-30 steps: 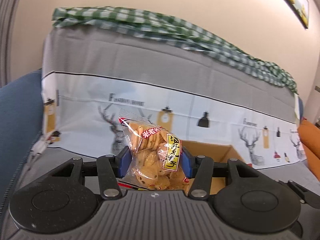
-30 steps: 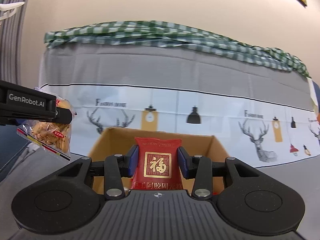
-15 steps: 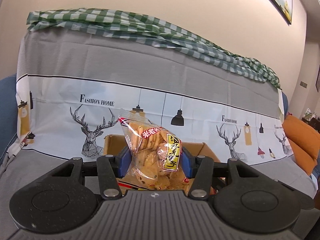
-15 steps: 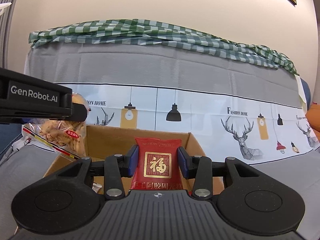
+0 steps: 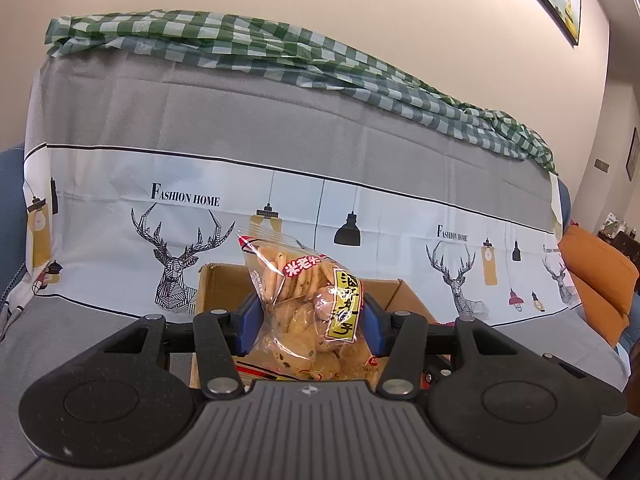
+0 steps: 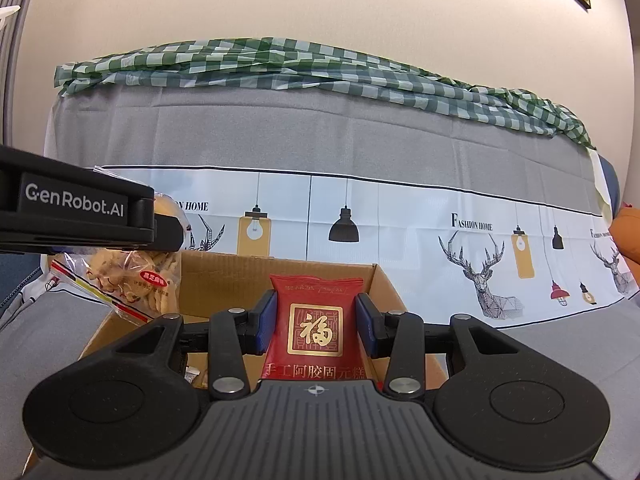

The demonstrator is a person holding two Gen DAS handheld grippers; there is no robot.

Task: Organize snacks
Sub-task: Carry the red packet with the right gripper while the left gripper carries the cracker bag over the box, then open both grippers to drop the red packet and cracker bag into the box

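My left gripper [image 5: 310,326] is shut on a clear bag of rice crackers [image 5: 304,304] with a yellow and red label, held above the open cardboard box [image 5: 210,284] on the covered sofa seat. My right gripper [image 6: 316,326] is shut on a red snack packet [image 6: 316,320] with a gold character, held over the same box [image 6: 240,268]. In the right wrist view the left gripper's black body [image 6: 76,210] reaches in from the left with the cracker bag [image 6: 132,280] hanging below it, over the box's left side.
The sofa back carries a grey and white deer-print cover [image 5: 280,148] with a green checked cloth [image 5: 280,52] on top. An orange cushion [image 5: 596,276] lies at the right. Small wrapped items [image 6: 194,374] lie inside the box.
Both grippers have moved closer to the box, still holding their snacks. The left gripper with the cracker bag has swung right, over the box's left side.
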